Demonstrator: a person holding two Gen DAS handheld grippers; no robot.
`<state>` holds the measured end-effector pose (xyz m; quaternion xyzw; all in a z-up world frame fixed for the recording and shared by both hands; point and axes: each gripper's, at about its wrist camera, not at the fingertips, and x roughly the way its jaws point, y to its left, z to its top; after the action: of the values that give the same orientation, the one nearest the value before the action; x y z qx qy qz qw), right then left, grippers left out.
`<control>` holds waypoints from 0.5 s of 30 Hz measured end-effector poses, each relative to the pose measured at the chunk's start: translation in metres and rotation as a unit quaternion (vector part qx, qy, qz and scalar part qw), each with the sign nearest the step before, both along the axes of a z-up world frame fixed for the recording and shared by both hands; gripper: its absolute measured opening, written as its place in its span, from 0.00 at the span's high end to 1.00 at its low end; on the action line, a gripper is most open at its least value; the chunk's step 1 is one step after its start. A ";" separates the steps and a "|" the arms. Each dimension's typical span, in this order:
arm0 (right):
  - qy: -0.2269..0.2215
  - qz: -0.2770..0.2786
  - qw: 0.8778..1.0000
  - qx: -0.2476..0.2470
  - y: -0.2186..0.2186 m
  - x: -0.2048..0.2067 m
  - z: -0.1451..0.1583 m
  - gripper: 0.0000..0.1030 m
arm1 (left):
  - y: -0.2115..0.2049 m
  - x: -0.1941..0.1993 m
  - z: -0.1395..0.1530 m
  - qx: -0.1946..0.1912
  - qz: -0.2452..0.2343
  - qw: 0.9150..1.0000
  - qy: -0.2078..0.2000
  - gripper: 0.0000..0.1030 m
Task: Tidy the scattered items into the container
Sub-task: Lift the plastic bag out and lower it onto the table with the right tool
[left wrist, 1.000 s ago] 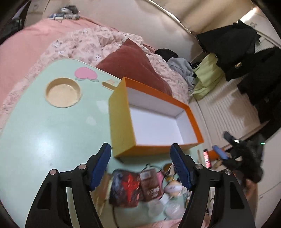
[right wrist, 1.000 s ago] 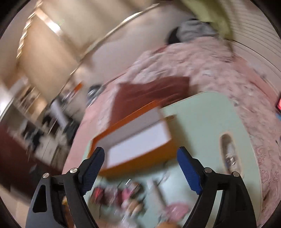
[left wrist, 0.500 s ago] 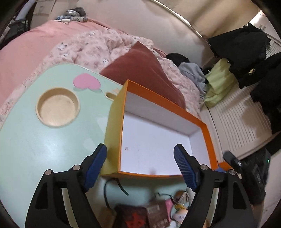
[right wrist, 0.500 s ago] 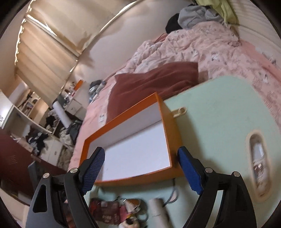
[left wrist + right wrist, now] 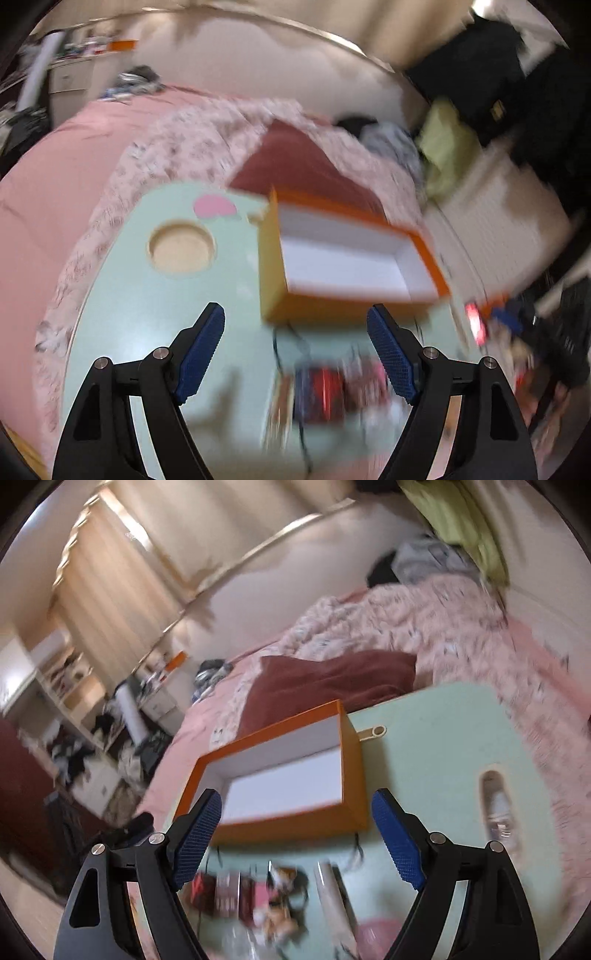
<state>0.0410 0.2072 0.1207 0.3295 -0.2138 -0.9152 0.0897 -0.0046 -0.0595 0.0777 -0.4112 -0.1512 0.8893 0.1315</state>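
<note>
An orange box [image 5: 271, 258] with a white, empty inside stands open on the mint-green table [image 5: 147, 314]. Blurred small items lie in front of it: a dark red packet [image 5: 325, 391] and a black cable [image 5: 284, 343]. My left gripper [image 5: 294, 314] hangs open above the table between the box and those items, holding nothing. In the right wrist view the same box [image 5: 352, 768] lies ahead, with packets [image 5: 218, 886], a small toy [image 5: 280, 878] and a white tube [image 5: 328, 886] before it. My right gripper [image 5: 297, 797] is open and holds nothing.
The table has a round wooden cup recess [image 5: 181, 251] and a long slot [image 5: 496, 805]. It sits on a bed with a pink quilt [image 5: 424, 627] and a dark red pillow [image 5: 295, 162] behind the box. Clothes hang at the right.
Both grippers hovered closer over the box half a second ago and have since drawn back, bringing the scattered items into view again. The left jaws stand wider than a second ago.
</note>
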 end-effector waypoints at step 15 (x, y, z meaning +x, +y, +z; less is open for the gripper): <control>-0.080 -0.029 0.987 0.134 -0.055 0.143 -0.057 0.64 | 0.054 0.080 -0.048 -0.080 -0.060 0.993 -0.056 0.23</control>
<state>0.1835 0.1525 0.0636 0.4044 -0.1056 -0.9085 0.0005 0.0755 -0.0053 0.0299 -0.4777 -0.0621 0.8647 0.1423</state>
